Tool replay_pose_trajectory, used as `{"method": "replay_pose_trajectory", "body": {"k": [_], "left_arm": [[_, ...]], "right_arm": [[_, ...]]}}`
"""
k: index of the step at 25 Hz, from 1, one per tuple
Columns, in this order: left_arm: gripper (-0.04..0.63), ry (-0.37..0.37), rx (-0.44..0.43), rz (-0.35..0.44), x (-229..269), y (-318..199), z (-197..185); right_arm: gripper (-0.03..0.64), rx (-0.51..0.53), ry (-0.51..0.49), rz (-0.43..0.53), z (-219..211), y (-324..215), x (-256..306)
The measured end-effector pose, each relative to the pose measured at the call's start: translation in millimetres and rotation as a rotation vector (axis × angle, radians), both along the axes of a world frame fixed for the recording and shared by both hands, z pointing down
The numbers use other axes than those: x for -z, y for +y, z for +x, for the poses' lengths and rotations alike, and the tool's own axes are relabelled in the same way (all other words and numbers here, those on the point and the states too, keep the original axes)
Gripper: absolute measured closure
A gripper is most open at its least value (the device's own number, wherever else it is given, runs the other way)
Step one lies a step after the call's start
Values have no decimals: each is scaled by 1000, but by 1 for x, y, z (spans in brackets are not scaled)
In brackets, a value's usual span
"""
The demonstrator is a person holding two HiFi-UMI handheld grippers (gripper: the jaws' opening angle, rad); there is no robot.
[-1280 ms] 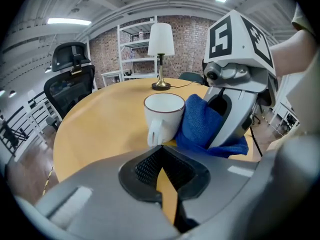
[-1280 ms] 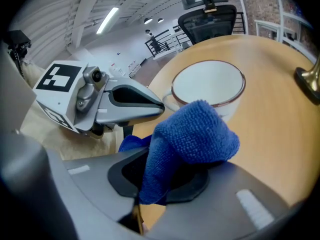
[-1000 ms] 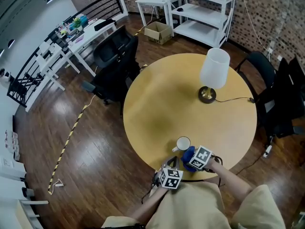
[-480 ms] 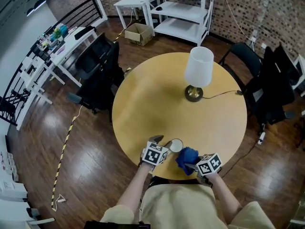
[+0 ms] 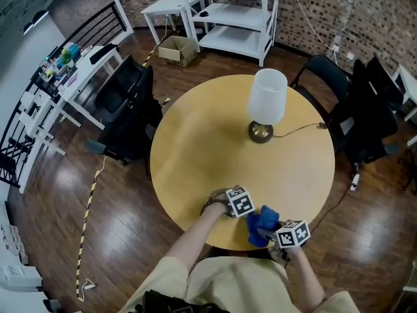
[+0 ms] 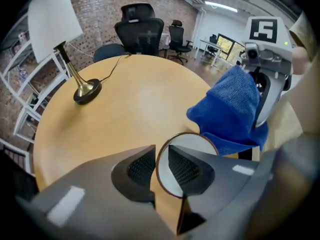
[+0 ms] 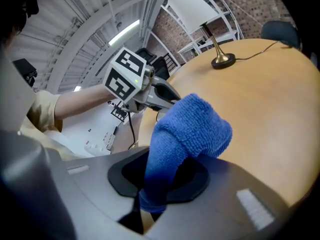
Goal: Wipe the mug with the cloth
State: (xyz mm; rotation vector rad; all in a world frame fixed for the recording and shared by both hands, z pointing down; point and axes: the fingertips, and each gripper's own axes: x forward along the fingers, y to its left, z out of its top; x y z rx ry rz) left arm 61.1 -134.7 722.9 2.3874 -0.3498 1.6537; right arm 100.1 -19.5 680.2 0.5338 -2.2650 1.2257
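A white mug [image 6: 191, 144] stands near the front edge of the round wooden table [image 5: 208, 149]. My left gripper [image 6: 161, 160] comes down over its rim. One jaw is inside the mug, the other outside, and they are closing on the wall. In the head view the marker cube of the left gripper [image 5: 242, 207] hides the mug. A blue cloth [image 7: 190, 129] is pinched in my right gripper [image 7: 160, 184] and sticks up in a rounded bunch. The cloth [image 5: 260, 222] hangs just right of the mug and touches or nearly touches its rim.
A lamp [image 5: 266, 103] with a white shade stands at the far side of the table, its cord [image 5: 300, 129] trailing right. Black office chairs [image 5: 127, 106] stand left and right of the table. White shelves [image 5: 234, 12] line the brick wall behind.
The left gripper has moved right, from the mug's left side to over its rim, and its jaws have narrowed. The right gripper and cloth stay just right of the mug.
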Motion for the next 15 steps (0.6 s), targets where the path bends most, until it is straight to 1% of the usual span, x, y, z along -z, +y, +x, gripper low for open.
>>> {"method": "replay_pose_trajectory", "body": {"k": [1, 2, 3, 4, 5, 7, 8, 10, 12, 14, 15], "left_arm": [[529, -14, 9, 5, -2, -3, -1], [536, -15, 38, -2, -3, -5, -4], [550, -6, 98, -15, -3, -9, -9], [560, 16, 197, -31, -4, -14, -17], [561, 52, 328, -62, -5, -18, -25], [560, 132, 602, -194, -10, -17, -36], [561, 151, 721, -251, -13, -16, -44], [565, 169, 922, -317, -15, -15, -60], [563, 200, 1079, -358, -17, -14, -67], [563, 230, 1189, -388, -18, -12, -70], [563, 244, 1232, -402, -19, -11, -71]], "right_arm": [[543, -14, 0, 2, 1, -2, 1], [543, -28, 0, 7, 1, -4, 2], [543, -43, -1, 15, 0, -7, 4], [543, -61, -1, 28, -1, -11, 5], [543, -80, 0, 44, -1, -15, 7], [543, -126, 0, 86, -1, -24, 13], [543, -150, 0, 113, -1, -29, 18], [543, -183, 5, 186, -3, -42, 29], [543, -191, 8, 277, -10, -54, 41], [543, -176, 7, 345, -24, -65, 48], [543, -160, 15, 359, -34, -69, 46]]}}
